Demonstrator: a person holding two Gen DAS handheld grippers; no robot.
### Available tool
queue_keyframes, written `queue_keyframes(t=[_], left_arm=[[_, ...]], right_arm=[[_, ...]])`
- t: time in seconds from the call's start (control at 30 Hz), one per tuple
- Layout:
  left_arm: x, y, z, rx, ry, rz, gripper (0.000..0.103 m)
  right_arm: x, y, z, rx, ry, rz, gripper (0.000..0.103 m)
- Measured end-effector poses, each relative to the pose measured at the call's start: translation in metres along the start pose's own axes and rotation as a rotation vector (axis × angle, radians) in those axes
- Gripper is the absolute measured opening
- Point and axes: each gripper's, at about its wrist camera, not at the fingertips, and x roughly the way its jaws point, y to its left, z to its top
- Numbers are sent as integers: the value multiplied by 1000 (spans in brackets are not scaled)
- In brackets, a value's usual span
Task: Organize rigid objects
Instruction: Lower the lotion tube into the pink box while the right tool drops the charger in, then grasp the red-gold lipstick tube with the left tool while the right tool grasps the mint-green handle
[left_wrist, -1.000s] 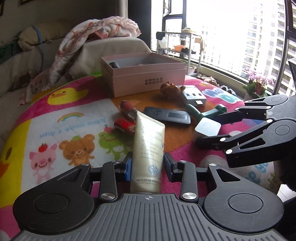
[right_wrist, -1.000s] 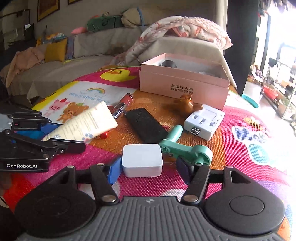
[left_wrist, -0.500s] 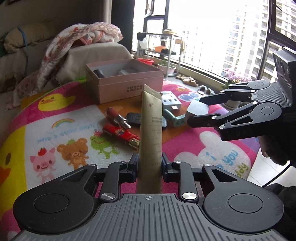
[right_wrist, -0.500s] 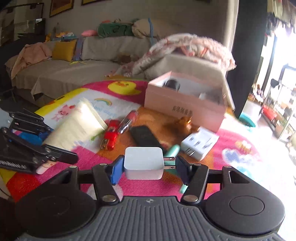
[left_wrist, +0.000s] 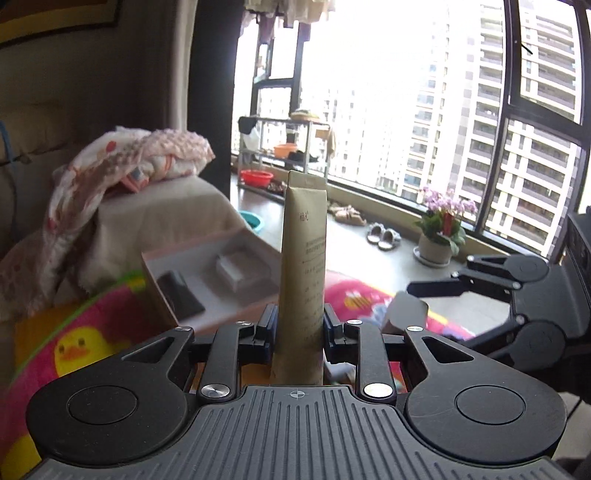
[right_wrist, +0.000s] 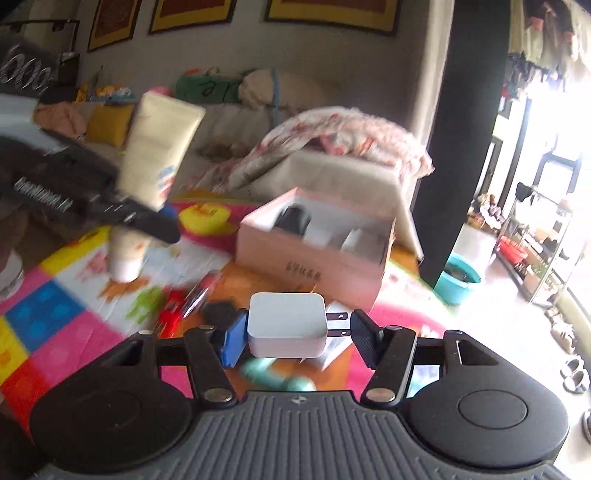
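My left gripper (left_wrist: 297, 326) is shut on a cream tube (left_wrist: 303, 266) and holds it upright in the air, near the open pink box (left_wrist: 207, 280). The tube also shows in the right wrist view (right_wrist: 155, 162), high at the left. My right gripper (right_wrist: 297, 338) is shut on a white plug adapter (right_wrist: 286, 323), lifted above the mat in front of the pink box (right_wrist: 314, 254). The box holds a black item (right_wrist: 293, 219) and a white item (right_wrist: 358, 242). The right gripper shows at the right of the left wrist view (left_wrist: 424, 295).
On the colourful play mat (right_wrist: 59, 321) lie a red item (right_wrist: 170, 321), a lipstick-like tube (right_wrist: 201, 291), a black flat item (right_wrist: 218, 314), a green tool (right_wrist: 280, 376) and a white power strip (right_wrist: 336, 345). A blanket-covered seat (right_wrist: 343, 155) stands behind the box.
Both grippers have risen higher with their objects and moved closer to the pink box. The tube stays upright. The mat items have dropped low in the views.
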Motion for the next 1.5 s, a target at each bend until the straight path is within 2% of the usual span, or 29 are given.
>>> queue_keyframes(t=[0.07, 0.13, 0.17, 0.2, 0.27, 0.3, 0.37, 0.4, 0.53, 0.67, 0.9, 1.07, 1.23, 1.33, 1.5], left_arm=[[24, 22, 36, -49, -29, -17, 28], [55, 48, 67, -146, -45, -32, 29], [77, 64, 79, -212, -26, -37, 29], [102, 78, 86, -276, 32, -45, 31], [153, 104, 79, -410, 195, -61, 32], [172, 115, 67, -466, 251, -48, 33], [192, 126, 46, -479, 307, 4, 33], [193, 129, 39, -467, 299, 23, 33], [158, 131, 19, -422, 157, 47, 33], [110, 120, -9, -377, 87, 71, 33], [53, 94, -74, -358, 89, 110, 33], [24, 78, -107, -443, 61, 90, 33], [15, 55, -120, -386, 40, 172, 33], [14, 54, -123, -425, 28, 138, 33], [23, 52, -128, -448, 50, 140, 33]], right_arm=[[16, -8, 20, -4, -50, -35, 60], [38, -15, 45, -3, -106, -82, 60], [52, -17, 57, -3, -135, -113, 60], [66, -20, 68, -9, -155, -129, 62], [89, -23, 80, -10, -115, -138, 71], [95, -23, 79, 3, -85, -132, 72], [94, -25, 66, 33, -59, -82, 73], [90, -26, 54, 48, -45, -64, 75], [73, -26, 9, 69, 12, -41, 76], [61, -25, -17, 103, 50, -34, 76], [65, -12, -38, 150, 103, -31, 79], [60, 0, -41, 133, 105, -19, 80], [61, 5, -52, 167, 129, -18, 82], [62, 6, -56, 179, 136, -32, 82], [63, 9, -57, 176, 133, -39, 84]])
